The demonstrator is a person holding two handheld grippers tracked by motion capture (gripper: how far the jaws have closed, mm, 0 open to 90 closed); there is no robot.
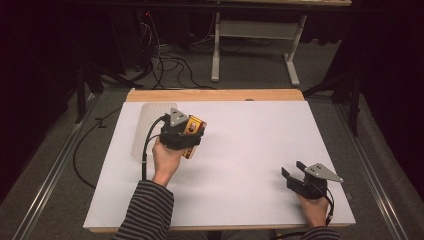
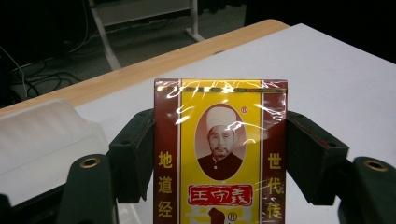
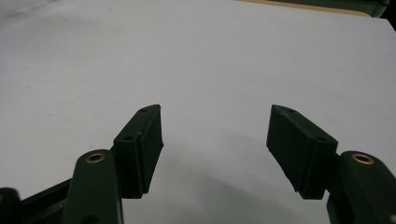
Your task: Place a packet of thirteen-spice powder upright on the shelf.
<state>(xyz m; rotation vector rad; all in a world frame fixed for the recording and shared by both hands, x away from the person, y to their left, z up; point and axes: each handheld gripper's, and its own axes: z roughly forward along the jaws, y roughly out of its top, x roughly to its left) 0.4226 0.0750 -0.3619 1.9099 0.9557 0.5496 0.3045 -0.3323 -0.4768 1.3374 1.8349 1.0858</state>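
Left tongs (image 1: 187, 135) clamped on a yellow-and-maroon packet (image 2: 219, 154), one jaw pressed against each long side, packet upright between them and lifted clear of the desk (image 1: 250, 150). In the left gripper view, cellophane wrap glinting over a portrait and printed characters, top edge of the packet well beyond the jaw tips. Right tongs (image 3: 217, 140) spread wide, holding nothing, hovering low over bare white surface, well apart from the left tongs and nearer the person's side. Pick-up judged done: packet secured and off the surface; still left, by the look of it, carrying and setting it down somewhere, most likely in the translucent plastic bin (image 1: 145, 130) lying just beside the left tongs on their outer side, its pale rim (image 2: 42, 116) close by the near jaw. Between left tongs and bin, nothing in the way; bin rim the one edge to clear. Beyond the tongs, wooden strip (image 1: 215, 95) along the desk's far edge, then dark floor with trailing cables (image 1: 165, 62) and the legs of a second table (image 1: 255, 45), all too far off to interfere.
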